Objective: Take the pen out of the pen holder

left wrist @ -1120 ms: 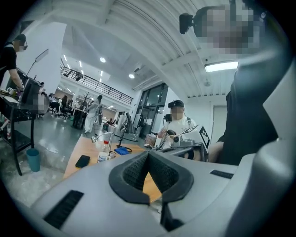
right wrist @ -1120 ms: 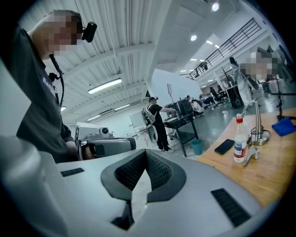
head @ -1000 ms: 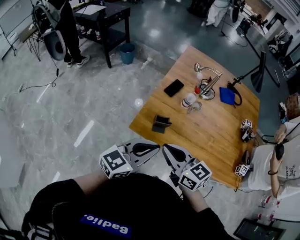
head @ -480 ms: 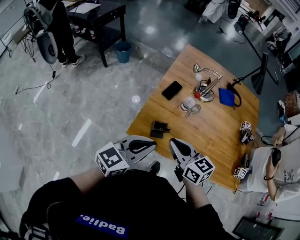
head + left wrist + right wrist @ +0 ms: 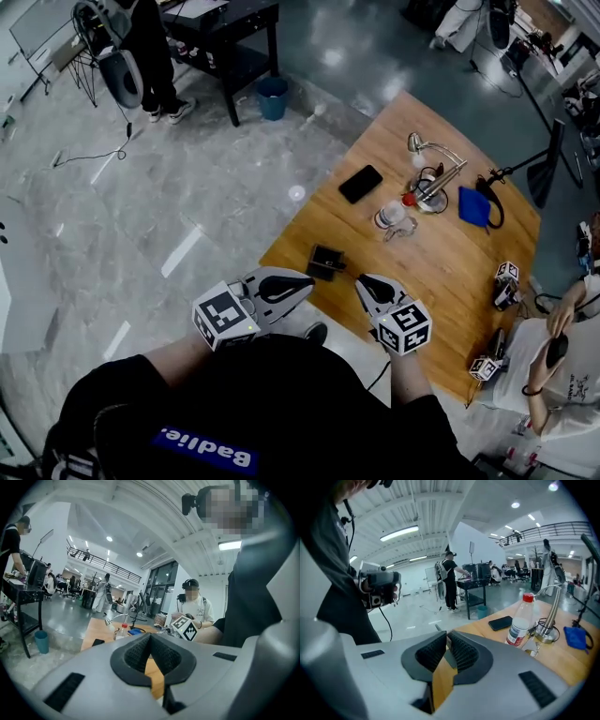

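The person has stepped closer to the wooden table point(image 5: 441, 272), and both grippers have come forward with them. The small black pen holder point(image 5: 325, 261) on the near corner, which sat well ahead of the grippers a second ago, now lies just beyond their tips. To my eye the approach is nearly done, but the grab has not begun.

The left gripper point(image 5: 306, 283) is clenched with its pads meeting at the tip and nothing between them. The right gripper point(image 5: 361, 280) is clenched and empty too. Either one will have to spread its jaws before it can take anything.

The holder stands between the two tips and slightly farther out, near both but touching neither. The pen is too small to pick out from above. Both gripper views look over the holder, towards the bottle point(image 5: 519, 623) and phone point(image 5: 502, 622) farther along the table.
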The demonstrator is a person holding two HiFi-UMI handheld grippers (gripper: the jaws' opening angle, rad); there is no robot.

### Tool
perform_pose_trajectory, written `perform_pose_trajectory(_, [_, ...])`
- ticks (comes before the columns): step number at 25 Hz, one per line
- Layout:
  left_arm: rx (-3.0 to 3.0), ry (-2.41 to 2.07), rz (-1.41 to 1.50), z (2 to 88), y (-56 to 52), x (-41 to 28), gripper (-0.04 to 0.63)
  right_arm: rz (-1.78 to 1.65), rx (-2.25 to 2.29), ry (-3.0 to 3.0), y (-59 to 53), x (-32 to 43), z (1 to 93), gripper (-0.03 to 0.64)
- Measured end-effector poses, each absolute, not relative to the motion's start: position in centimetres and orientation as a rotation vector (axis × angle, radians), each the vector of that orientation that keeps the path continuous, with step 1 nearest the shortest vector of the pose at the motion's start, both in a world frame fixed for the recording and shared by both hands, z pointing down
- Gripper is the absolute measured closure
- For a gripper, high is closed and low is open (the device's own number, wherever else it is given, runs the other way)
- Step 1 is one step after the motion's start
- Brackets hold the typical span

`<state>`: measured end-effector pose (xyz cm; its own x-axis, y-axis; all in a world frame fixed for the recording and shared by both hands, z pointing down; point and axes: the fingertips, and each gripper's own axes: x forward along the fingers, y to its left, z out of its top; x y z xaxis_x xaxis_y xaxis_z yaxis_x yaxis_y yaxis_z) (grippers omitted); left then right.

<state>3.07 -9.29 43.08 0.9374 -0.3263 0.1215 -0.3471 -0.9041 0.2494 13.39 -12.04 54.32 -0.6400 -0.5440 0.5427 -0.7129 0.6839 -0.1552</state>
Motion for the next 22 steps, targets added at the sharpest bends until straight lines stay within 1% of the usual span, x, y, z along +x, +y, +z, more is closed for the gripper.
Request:
perform_pose_trajectory(11, [2.747,-0.638,0.139,44.7,-9.8,2.7,0.595,0.324,0.707,-2.305,-14.2,13.3,59.9,0.551])
perform_pose_trajectory(15, [2.722,-0.681,0.143,45.2,-9.8,2.1,0.595,0.275,0.621,-2.277,-14.5,12.8,61.0,0.548])
perform_pose_trajectory(22, [2.692,-0.729,0.157,46.0,-9.8,1.1,0.595,0.294,0.547,-2.282,-15.1,11.7,62.0,0.548])
